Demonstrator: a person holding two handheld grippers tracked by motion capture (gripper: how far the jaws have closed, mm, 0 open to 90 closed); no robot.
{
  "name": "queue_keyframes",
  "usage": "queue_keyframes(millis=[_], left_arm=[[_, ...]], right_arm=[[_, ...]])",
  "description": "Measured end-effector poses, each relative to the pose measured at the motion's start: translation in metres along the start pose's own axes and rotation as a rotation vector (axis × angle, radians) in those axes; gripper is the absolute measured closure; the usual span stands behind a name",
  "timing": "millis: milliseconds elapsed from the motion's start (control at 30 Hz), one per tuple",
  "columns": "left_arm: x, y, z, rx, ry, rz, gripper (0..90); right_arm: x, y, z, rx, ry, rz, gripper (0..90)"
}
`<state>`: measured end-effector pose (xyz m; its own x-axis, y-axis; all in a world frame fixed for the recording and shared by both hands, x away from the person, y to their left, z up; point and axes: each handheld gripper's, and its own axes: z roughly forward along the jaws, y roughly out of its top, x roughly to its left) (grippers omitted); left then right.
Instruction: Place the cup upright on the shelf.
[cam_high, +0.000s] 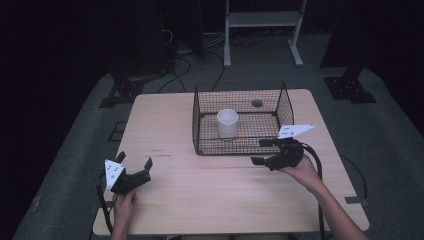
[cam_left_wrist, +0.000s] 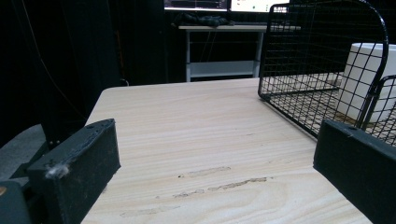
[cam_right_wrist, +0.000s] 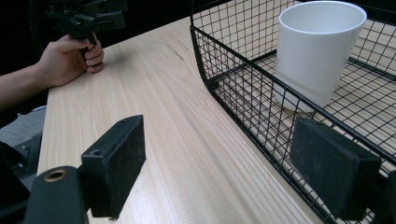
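A black wire basket (cam_high: 200, 117) stands on the far middle of the wooden table (cam_high: 215, 200), with a white cup (cam_high: 227, 122) upright inside it. My left gripper (cam_high: 135, 160) rests open near the front left corner, empty, well apart from the basket. My right gripper (cam_high: 259, 151) is open and empty just outside the basket's front right corner. In the right gripper view the open gripper (cam_right_wrist: 219, 149) faces the basket wall (cam_right_wrist: 219, 46) and the cup (cam_right_wrist: 317, 51). The left gripper view has the open gripper (cam_left_wrist: 217, 140) over bare table, with the basket (cam_left_wrist: 289, 56) to the right.
A round hole (cam_high: 257, 103) sits in the tabletop at the basket's far side. Beyond the table are a white shelf frame (cam_high: 262, 30), floor cables (cam_high: 185, 60) and black stand bases (cam_high: 350, 87). The other hand (cam_right_wrist: 70, 56) holds the left gripper at the table's edge.
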<state>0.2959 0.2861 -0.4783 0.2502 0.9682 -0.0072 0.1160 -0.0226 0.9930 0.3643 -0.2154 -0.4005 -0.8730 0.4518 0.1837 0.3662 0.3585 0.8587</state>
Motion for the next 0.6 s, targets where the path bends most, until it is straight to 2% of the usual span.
queue_keyframes(millis=[200, 333, 500, 600], left_arm=[[0.0, 0.0, 0.0, -0.001, 0.001, 0.002, 0.0], [0.0, 0.0, 0.0, -0.001, 0.0, 0.0, 0.0], [0.0, 0.0, 0.0, -0.001, -0.001, 0.002, 0.0], [0.0, 0.0, 0.0, -0.002, 0.0, 0.0, 0.0]], right_arm=[[0.002, -0.006, 0.0, 0.016, 0.005, -0.001, 17.5], [0.003, -0.009, -0.001, 0.004, 0.009, 0.009, 17.5], [0.002, -0.019, -0.002, 0.021, -0.003, 0.017, 17.0], [0.002, -0.023, -0.006, 0.013, -0.009, 0.023, 17.0]])
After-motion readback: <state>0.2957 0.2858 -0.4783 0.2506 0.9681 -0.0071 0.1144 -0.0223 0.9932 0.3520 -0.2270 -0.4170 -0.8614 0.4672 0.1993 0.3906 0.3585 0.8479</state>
